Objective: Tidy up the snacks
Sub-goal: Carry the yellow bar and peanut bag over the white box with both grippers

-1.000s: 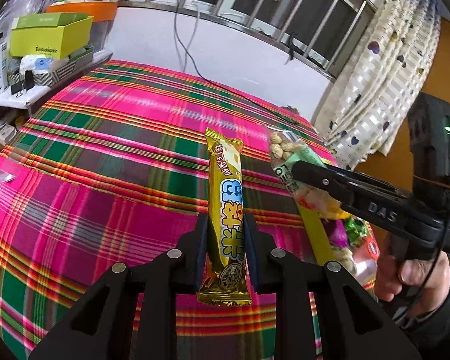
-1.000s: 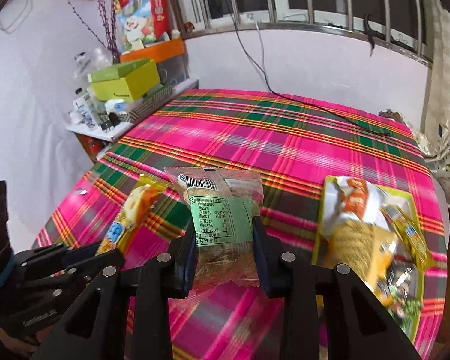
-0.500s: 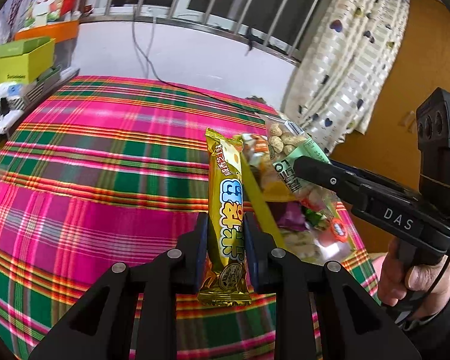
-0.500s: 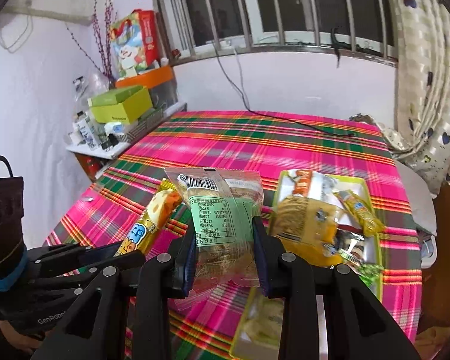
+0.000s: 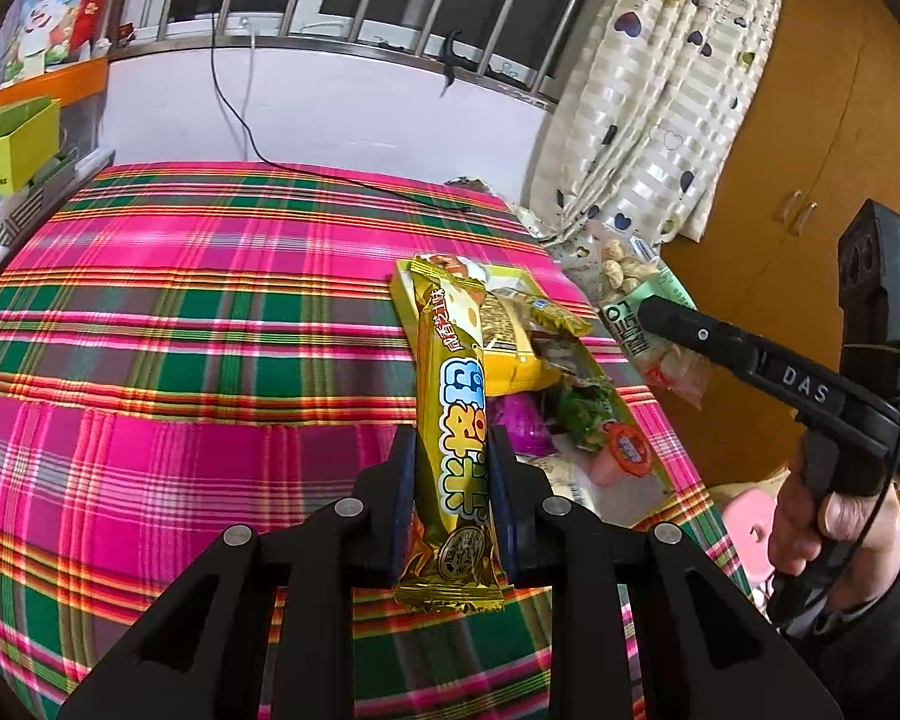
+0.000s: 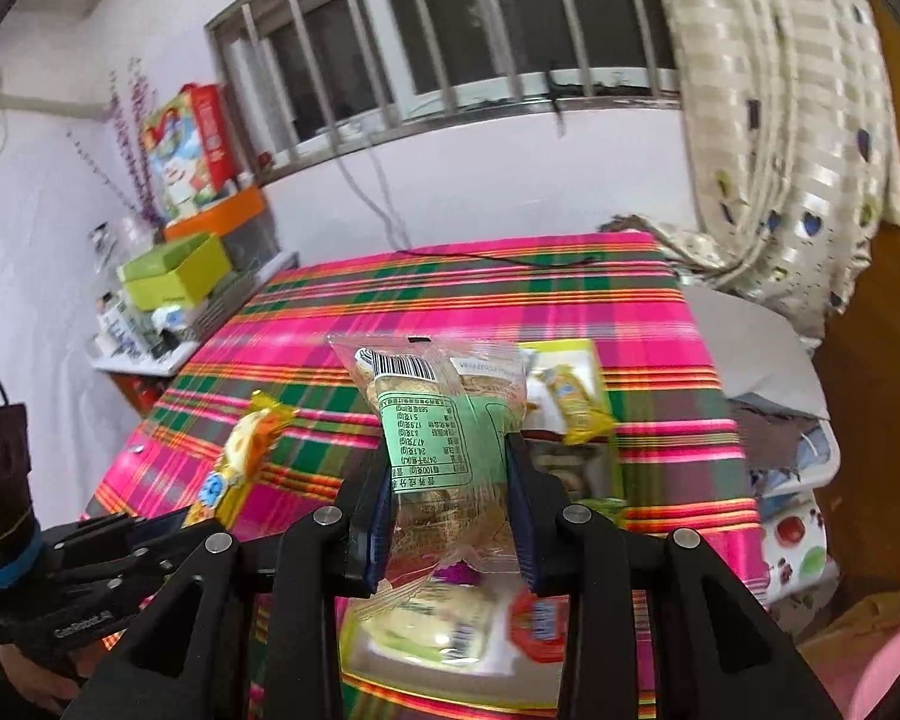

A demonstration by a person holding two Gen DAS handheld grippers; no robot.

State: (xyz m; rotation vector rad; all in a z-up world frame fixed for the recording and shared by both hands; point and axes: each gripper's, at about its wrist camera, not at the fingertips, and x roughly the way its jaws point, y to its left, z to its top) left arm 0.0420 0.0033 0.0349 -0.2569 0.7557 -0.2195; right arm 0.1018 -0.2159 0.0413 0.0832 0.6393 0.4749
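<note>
Left hand-held gripper (image 5: 451, 456) clamps yellow bar (image 5: 453, 414) | right hand-held gripper (image 6: 448, 468), marked "DAS", grips barcoded packet (image 6: 435, 420)

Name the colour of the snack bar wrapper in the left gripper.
Golden yellow snack bar wrapper with blue lettering; clearest in left wrist view.

The left gripper (image 5: 450, 462) is clamped on a yellow bar (image 5: 456, 402), fingers angled down and held above the table (image 5: 180, 330). The right gripper (image 6: 450, 492) pinches a clear packet (image 6: 444, 438), also tilted down over the table, to the right of the left gripper. A hand (image 5: 828, 528) grips the right gripper's handle, off the table's right edge.
</note>
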